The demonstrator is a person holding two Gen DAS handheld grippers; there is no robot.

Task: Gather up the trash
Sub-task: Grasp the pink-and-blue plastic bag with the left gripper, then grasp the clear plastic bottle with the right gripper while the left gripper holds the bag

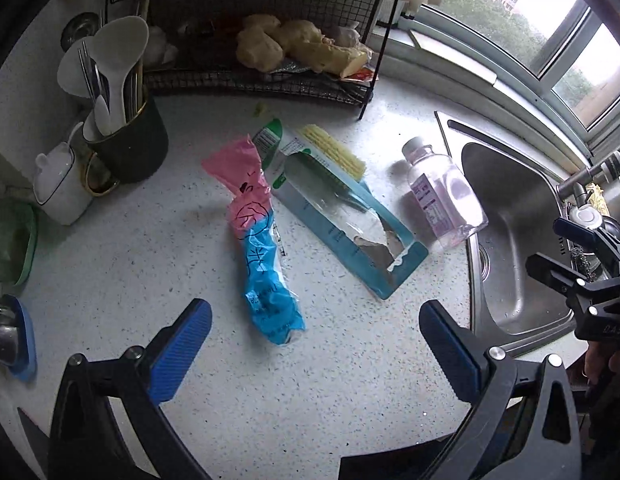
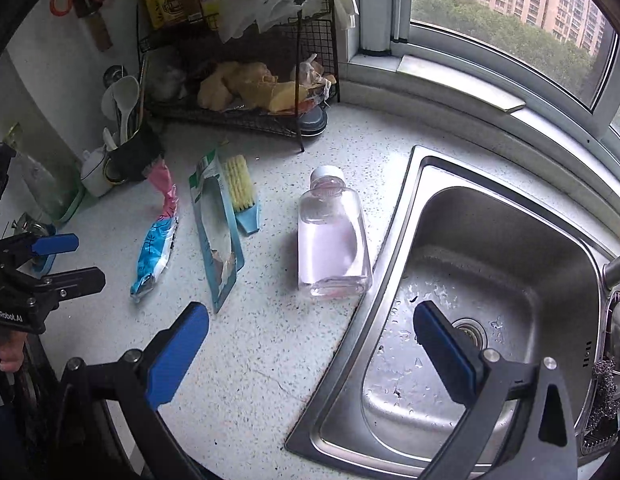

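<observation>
A crumpled pink and blue plastic wrapper (image 1: 258, 240) lies on the speckled counter (image 1: 330, 380), just ahead of my open, empty left gripper (image 1: 316, 322). Beside it lies a torn teal blister pack (image 1: 346, 216) with a yellow-bristled brush (image 1: 334, 152) behind it. An empty clear plastic bottle (image 1: 444, 196) lies on its side by the sink. In the right wrist view the bottle (image 2: 332, 236) lies ahead of my open, empty right gripper (image 2: 312, 326), with the pack (image 2: 217, 232), brush (image 2: 239, 188) and wrapper (image 2: 157, 240) to its left. The left gripper (image 2: 75, 258) shows at the left edge.
A steel sink (image 2: 490, 300) lies right of the counter, with a faucet (image 1: 582, 180). A black wire rack (image 1: 261, 40) with food stands at the back. A dark utensil cup (image 1: 127, 136) and a white jar (image 1: 57, 184) stand at the left. A window runs along the back right.
</observation>
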